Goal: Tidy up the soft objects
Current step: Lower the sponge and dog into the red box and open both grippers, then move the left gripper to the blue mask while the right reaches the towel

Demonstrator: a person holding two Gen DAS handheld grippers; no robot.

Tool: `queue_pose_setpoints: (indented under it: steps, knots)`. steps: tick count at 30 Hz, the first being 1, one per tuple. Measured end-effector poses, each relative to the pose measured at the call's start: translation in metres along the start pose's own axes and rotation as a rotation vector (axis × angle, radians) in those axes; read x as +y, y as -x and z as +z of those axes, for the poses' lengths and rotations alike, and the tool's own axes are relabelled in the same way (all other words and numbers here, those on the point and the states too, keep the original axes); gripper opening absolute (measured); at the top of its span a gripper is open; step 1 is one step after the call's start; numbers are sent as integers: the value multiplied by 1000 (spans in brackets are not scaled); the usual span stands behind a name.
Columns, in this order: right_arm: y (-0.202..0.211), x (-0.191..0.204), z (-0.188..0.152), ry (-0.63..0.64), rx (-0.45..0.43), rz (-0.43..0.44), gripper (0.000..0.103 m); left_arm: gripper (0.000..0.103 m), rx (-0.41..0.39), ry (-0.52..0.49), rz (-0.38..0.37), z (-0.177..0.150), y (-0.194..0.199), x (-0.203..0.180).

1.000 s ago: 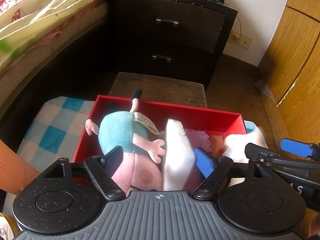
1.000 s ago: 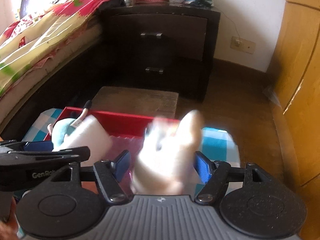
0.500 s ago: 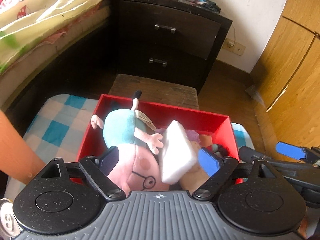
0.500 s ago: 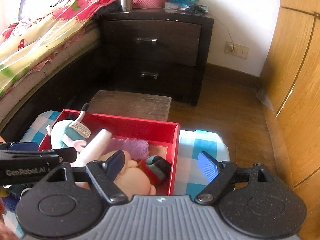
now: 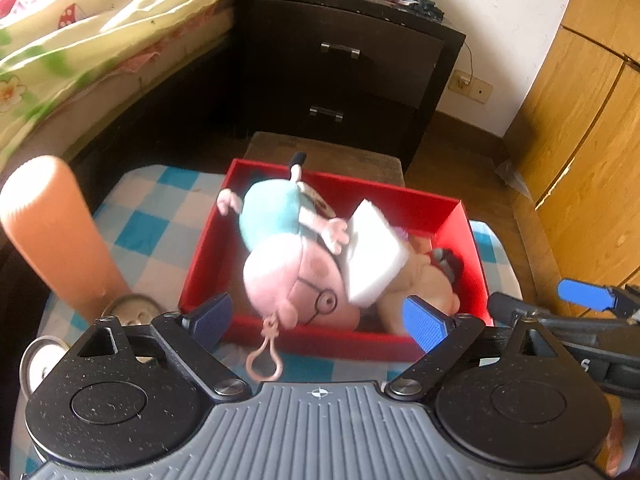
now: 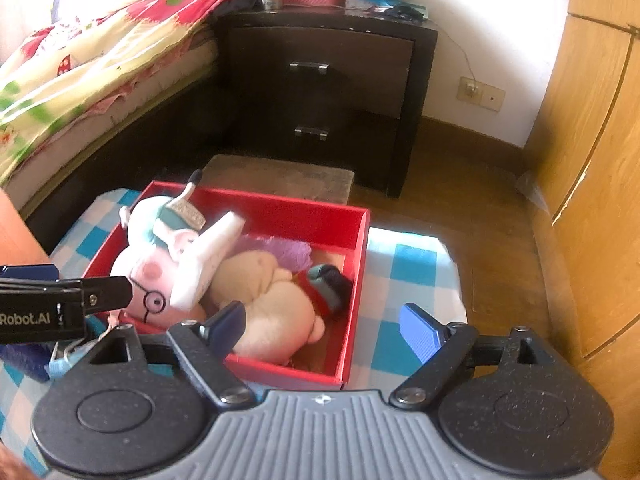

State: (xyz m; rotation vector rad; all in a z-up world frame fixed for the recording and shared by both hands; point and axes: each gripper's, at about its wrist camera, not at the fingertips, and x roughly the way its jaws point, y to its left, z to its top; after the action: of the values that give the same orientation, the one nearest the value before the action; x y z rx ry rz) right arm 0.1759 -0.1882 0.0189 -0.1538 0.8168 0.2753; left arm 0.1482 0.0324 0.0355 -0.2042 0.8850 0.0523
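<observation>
A red box [image 5: 468, 236] [image 6: 356, 276] sits on a blue-and-white checked cloth. Inside lie a pink pig plush in a teal shirt [image 5: 280, 248] [image 6: 148, 268], a white sponge block [image 5: 372, 256] [image 6: 208, 256] leaning on it, a beige plush with a red and dark scarf [image 5: 424, 284] [image 6: 272, 308], and a purple fluffy item [image 6: 288, 252]. My left gripper [image 5: 320, 320] is open and empty just in front of the box. My right gripper [image 6: 324, 328] is open and empty over the box's near right corner.
A wooden stool [image 6: 280, 176] stands behind the box, then a dark nightstand [image 6: 328, 80]. A bed [image 5: 80, 48] lies left and wooden wardrobe doors [image 6: 592, 160] right. A person's arm [image 5: 52, 232] and metal lids [image 5: 128, 312] are at the left.
Both grippers have let go of their soft items, the white sponge and the beige plush, which now lie in the box. Both grippers have drawn back and upward.
</observation>
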Motion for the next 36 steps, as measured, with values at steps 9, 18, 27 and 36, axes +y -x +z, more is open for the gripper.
queue_pose_setpoints:
  steps: [9,18,27,36]
  knots:
    - [16,2,-21,30,9,6,63,91,11,-18,37,-31,19,20]
    - [19,11,-54,63,70,45,63,91,107,33,60,-60,3,46]
    - [15,9,-64,72,107,79,63,90,193,-21,133,-60,-46,38]
    - [12,-17,-67,4,131,133,63,45,293,7,115,-74,-77,46]
